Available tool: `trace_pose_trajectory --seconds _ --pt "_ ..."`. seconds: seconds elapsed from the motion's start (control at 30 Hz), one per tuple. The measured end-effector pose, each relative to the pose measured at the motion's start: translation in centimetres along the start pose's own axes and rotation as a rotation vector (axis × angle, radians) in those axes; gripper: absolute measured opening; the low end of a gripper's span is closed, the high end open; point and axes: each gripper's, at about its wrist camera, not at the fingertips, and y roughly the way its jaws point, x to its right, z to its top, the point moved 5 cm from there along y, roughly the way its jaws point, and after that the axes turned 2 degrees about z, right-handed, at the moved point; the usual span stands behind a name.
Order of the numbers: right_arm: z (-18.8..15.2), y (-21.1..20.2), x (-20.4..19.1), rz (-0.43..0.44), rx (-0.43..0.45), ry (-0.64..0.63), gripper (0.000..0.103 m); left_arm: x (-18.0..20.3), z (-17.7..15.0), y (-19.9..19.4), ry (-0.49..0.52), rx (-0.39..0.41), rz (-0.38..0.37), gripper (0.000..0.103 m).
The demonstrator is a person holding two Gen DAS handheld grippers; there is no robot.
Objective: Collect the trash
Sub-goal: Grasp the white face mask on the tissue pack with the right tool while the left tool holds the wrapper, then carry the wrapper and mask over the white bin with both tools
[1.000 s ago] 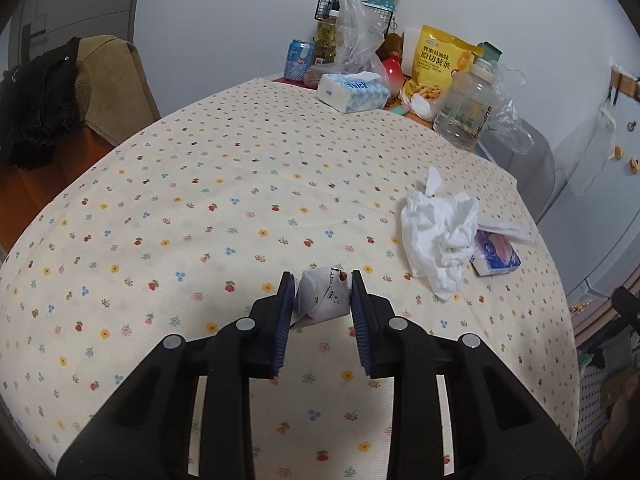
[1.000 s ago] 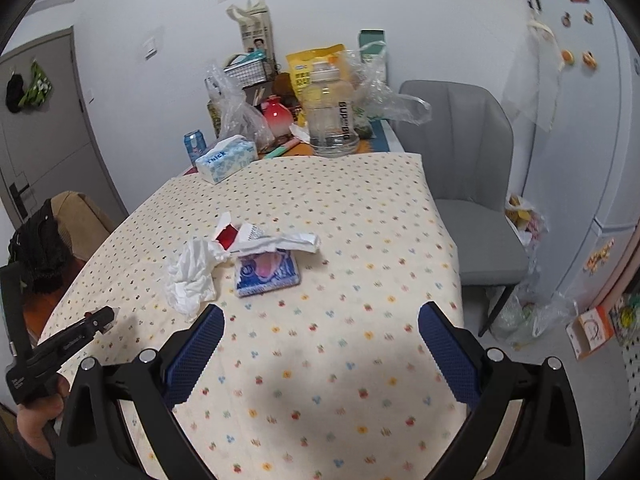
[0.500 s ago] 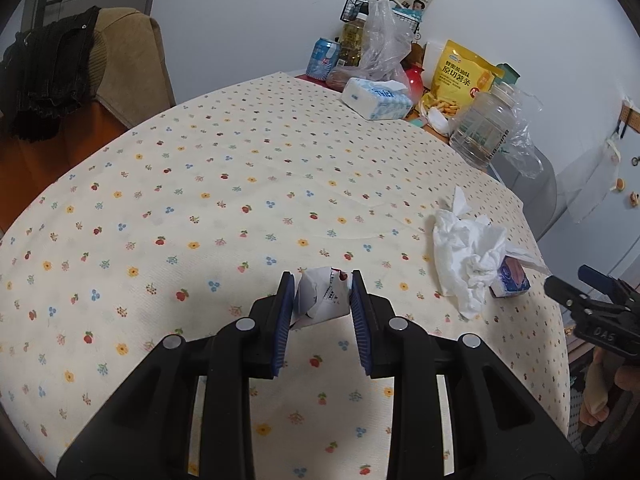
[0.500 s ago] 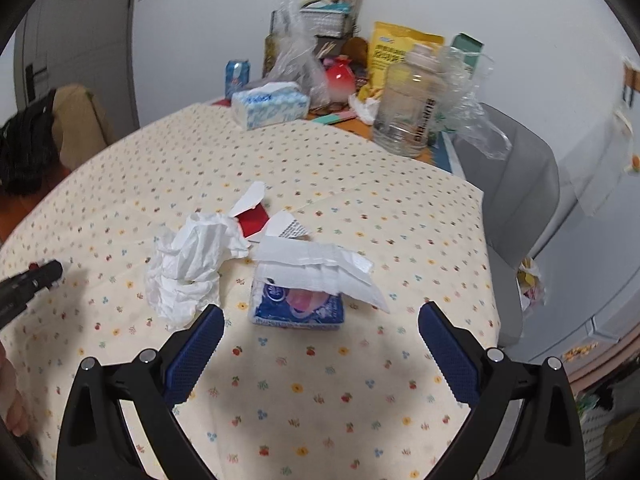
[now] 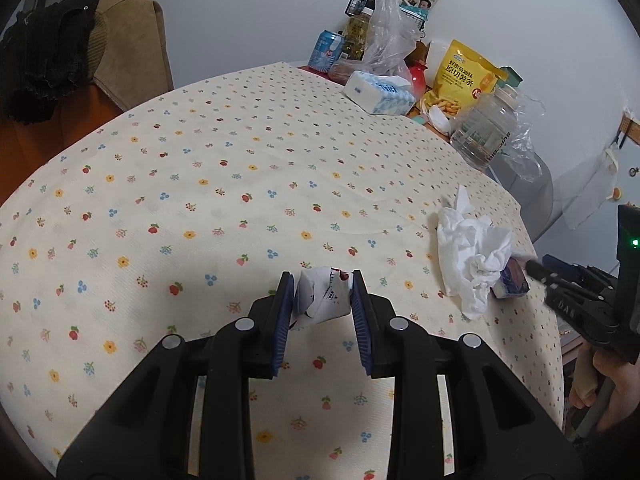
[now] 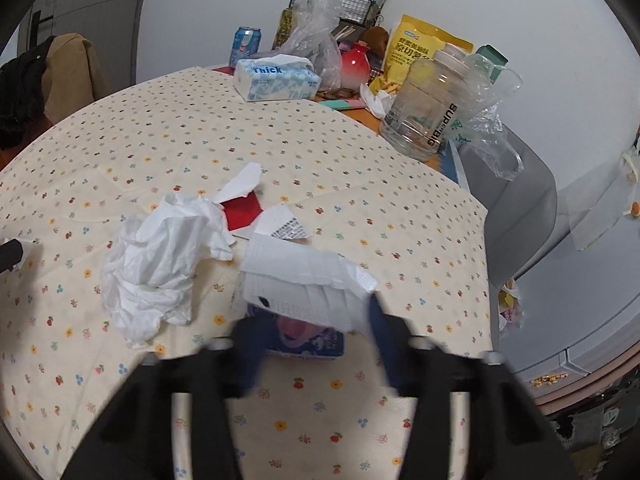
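My left gripper (image 5: 321, 280) is shut on a crumpled white paper scrap (image 5: 320, 300) with small print, just above the flowered tablecloth (image 5: 200, 200). My right gripper (image 6: 311, 308) is blurred and its jaws are closing, with a blue-purple tissue pack (image 6: 316, 342) between them; loose white tissue (image 6: 304, 272) spills from its top. The pads do not visibly press the pack. Left of the pack lies a crumpled white tissue (image 6: 160, 264). Behind it are a red paper (image 6: 242, 210) and a printed torn wrapper (image 6: 286, 228). In the left wrist view the right gripper (image 5: 540, 274) reaches the pack (image 5: 512, 280) from the right.
At the table's far end stand a "Thick" tissue box (image 6: 276, 80), a clear jug (image 6: 428, 112), a yellow snack bag (image 6: 416, 52), a can (image 6: 245, 46) and plastic bags. A grey chair (image 6: 520, 192) is past the right edge. A brown chair with a black garment (image 5: 80, 60) stands left.
My right gripper has come in over the tissue pack, rolled, and its jaws have narrowed from wide open. The left gripper still holds the scrap, shifted slightly.
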Motion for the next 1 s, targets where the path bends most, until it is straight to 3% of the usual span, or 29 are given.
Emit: trace_pose_trajectory --seconds 0.07,0.47,0.67,1.0 --pt "-0.1 -1.1 0.4 0.026 0.032 0.026 0.002 0.3 0.0 -0.5 0.004 0.009 -0.003 0.029" --pt "-3.1 -8.9 3.8 0.019 0.144 0.086 0.002 5.1 -0.3 -3.6 0.085 0.047 -0.051 0.029" --pt "-6.3 -12.8 7.8 -0.020 0.178 0.180 0.002 8.8 -1.4 -4.4 0.152 0.047 -0.091 0.029" --pt "-14.2 -16.5 15.7 -0.078 0.164 0.383 0.002 15.5 -3.9 -4.7 0.254 0.020 -0.169 0.029"
